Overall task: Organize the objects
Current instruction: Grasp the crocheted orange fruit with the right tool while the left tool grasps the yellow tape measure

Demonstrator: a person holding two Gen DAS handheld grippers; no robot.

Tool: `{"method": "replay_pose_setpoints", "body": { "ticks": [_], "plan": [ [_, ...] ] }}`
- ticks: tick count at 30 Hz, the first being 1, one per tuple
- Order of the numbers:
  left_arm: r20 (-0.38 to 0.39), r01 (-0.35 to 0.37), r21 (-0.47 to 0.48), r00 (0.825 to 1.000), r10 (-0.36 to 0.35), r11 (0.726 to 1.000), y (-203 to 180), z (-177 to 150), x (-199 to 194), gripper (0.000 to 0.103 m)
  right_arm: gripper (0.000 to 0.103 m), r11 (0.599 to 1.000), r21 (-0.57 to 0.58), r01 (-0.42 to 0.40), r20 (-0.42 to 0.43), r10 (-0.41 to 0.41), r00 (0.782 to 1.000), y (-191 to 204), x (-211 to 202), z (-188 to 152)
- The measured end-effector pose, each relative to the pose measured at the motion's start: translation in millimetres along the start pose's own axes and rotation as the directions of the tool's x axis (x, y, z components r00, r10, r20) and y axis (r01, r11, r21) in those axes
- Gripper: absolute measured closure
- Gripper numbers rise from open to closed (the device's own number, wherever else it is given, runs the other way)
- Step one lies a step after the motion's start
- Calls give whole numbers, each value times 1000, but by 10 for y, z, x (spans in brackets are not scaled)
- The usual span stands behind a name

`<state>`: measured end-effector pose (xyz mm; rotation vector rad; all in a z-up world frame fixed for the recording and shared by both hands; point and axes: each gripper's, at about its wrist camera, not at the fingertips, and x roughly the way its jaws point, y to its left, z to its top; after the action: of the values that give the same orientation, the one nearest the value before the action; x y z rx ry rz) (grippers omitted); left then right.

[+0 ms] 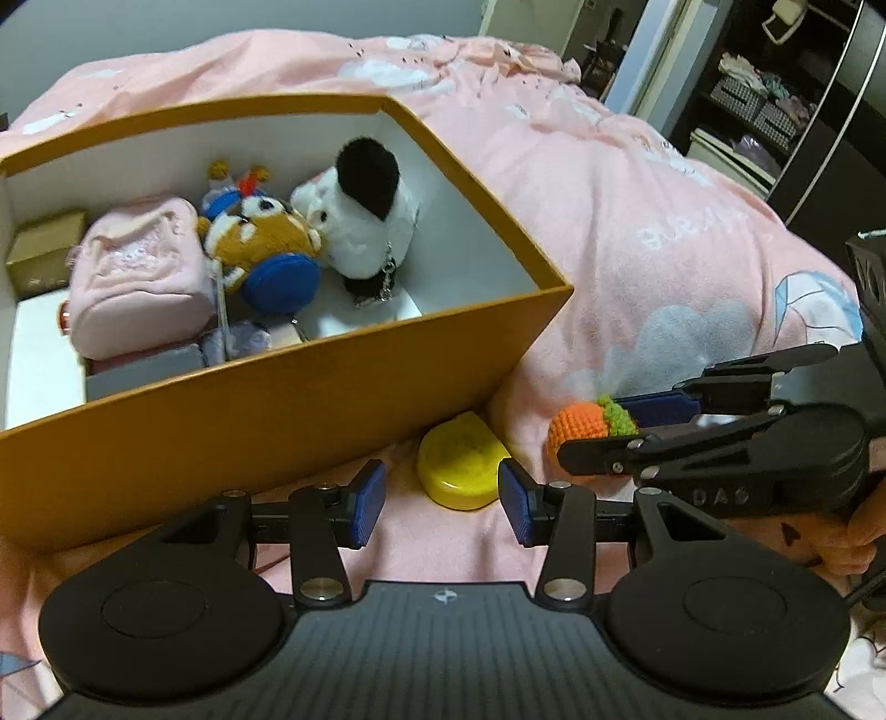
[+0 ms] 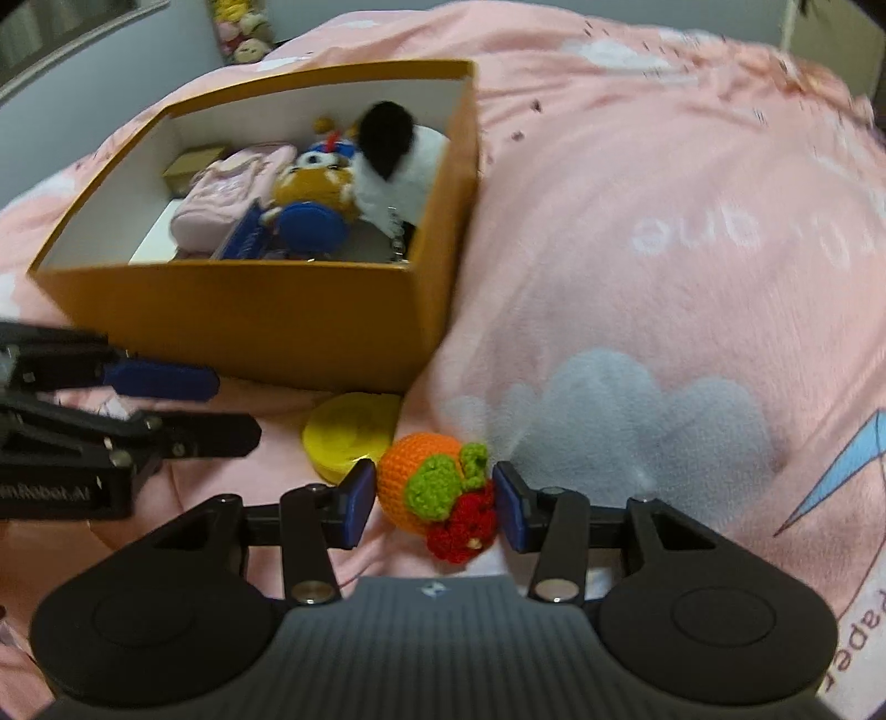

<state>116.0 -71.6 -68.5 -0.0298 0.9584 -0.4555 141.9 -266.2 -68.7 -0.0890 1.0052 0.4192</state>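
Orange box (image 2: 232,327) sits on the pink blanket (image 2: 637,221), already stuffed with plushies. Left gripper (image 1: 441,501) is wide open, holding nothing, lined up on the yellow case (image 1: 462,468) at the box's near corner. Right gripper (image 2: 432,507) brackets the crochet orange (image 2: 429,487), jaws not clamped yet, probably grabbing it next.

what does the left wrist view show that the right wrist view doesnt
Only the left wrist view shows the dark wardrobe shelves behind the bed, and the open left gripper framing the round yellow plastic case.

Only the right wrist view shows the red crocheted piece on the orange crocheted fruit, which sits between the open right gripper pads, and the plush toys by the far wall.

Both show the orange cardboard box of toys on the pink blanket.
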Motion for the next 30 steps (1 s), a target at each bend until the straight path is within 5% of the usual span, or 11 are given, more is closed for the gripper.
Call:
{"method": "replay_pose_setpoints", "body": {
  "ticks": [15,20,30],
  "plan": [
    [-72,38,44,997,-35,998,-94,43,304,46,55,994,93,-60,-3,61,998,-202,104,-32],
    [-96,-1,75,995,8,997,-177,65,448,46,55,992,107,-72,1,72,997,-236,114,-33],
    [-112,-11,-15,994,9,1000,-166,115,574,34,56,970,202,-137,18,136,991,-394,86,-20]
  ]
}}
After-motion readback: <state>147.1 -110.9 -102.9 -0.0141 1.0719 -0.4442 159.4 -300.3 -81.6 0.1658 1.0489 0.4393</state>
